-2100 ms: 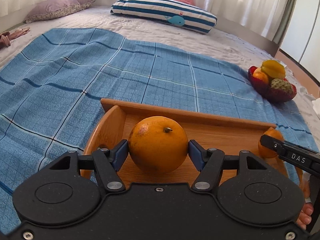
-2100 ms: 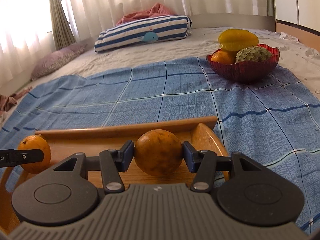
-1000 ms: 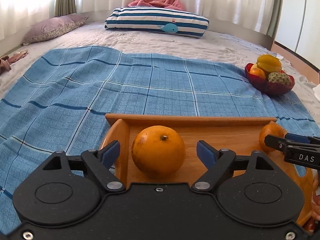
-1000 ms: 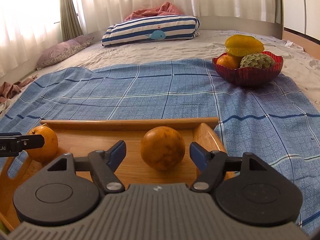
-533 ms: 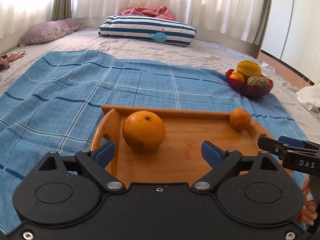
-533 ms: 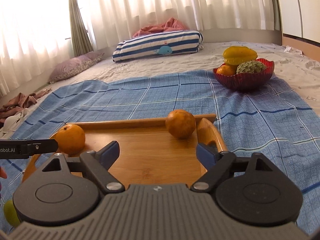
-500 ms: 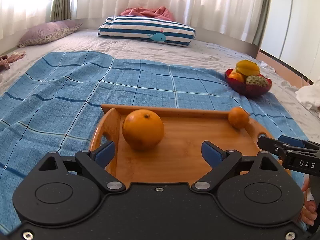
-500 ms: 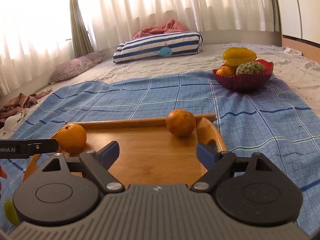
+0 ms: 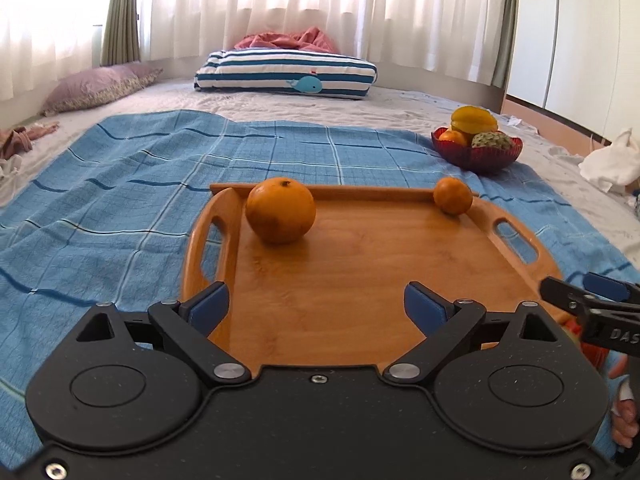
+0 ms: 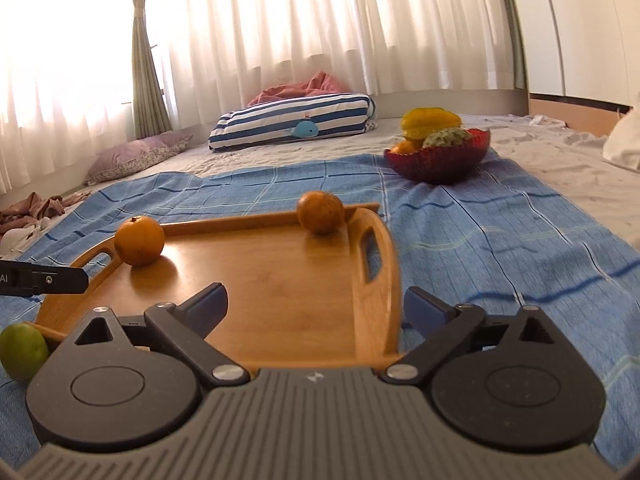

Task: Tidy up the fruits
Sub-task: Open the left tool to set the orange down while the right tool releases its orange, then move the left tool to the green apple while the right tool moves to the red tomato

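A wooden tray (image 9: 360,280) lies on the blue checked blanket. A large orange (image 9: 280,210) rests in its far left corner and a smaller orange (image 9: 453,196) in its far right corner. My left gripper (image 9: 316,300) hangs open over the tray's near part, nothing between its pads. My right gripper (image 10: 314,304) is over the tray's near right rim (image 10: 376,280); its jaws are opening, with no fruit between them. In the right wrist view both oranges (image 10: 139,240) (image 10: 320,212) lie free. A green fruit (image 10: 22,350) sits beside the tray's near left edge.
A red bowl (image 9: 476,156) with a yellow starfruit (image 9: 474,120) and other fruit stands far right on the blanket (image 9: 120,208). A striped pillow (image 9: 288,74) and a purple pillow (image 9: 100,86) lie at the back. White cloth (image 9: 608,164) is at the right.
Both grippers have let go of their oranges and drawn back toward me. The oranges stay at the tray's far corners, and the jaws stand wider than before.
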Demonstrator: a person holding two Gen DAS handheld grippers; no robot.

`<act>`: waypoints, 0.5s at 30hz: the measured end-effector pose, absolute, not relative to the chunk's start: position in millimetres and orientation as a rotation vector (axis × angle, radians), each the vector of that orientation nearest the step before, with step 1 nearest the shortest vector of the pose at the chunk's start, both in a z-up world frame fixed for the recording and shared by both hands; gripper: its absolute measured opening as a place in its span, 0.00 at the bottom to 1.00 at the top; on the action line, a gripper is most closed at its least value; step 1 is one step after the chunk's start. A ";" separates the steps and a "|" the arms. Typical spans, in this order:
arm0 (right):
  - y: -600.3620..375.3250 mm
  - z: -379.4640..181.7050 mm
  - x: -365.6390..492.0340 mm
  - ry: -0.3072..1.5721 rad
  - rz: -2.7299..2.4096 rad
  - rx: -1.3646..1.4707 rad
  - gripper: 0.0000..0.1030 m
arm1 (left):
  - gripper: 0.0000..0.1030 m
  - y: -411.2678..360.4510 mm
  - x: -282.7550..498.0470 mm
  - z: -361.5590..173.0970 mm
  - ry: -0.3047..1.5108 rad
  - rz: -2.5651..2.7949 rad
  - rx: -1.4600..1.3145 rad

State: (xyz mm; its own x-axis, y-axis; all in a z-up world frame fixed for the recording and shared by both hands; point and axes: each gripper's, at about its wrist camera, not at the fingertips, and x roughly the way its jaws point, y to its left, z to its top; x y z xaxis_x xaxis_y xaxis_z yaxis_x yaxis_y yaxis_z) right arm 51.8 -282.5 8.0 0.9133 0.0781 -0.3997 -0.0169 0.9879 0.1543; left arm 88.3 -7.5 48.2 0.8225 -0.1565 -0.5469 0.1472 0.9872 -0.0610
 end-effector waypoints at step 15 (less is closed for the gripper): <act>-294.1 -12.3 0.4 0.344 -0.066 0.229 1.00 | 1.00 9.0 35.1 27.8 0.514 -0.075 -0.015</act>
State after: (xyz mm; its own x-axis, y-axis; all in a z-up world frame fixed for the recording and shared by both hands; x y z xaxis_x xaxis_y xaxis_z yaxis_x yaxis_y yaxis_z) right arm 0.4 -294.1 -12.3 0.9396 -0.0253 -0.3414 0.1027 0.9721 0.2109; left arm 35.1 9.0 27.8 0.8683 -0.0752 -0.4903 0.0675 0.9972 -0.0334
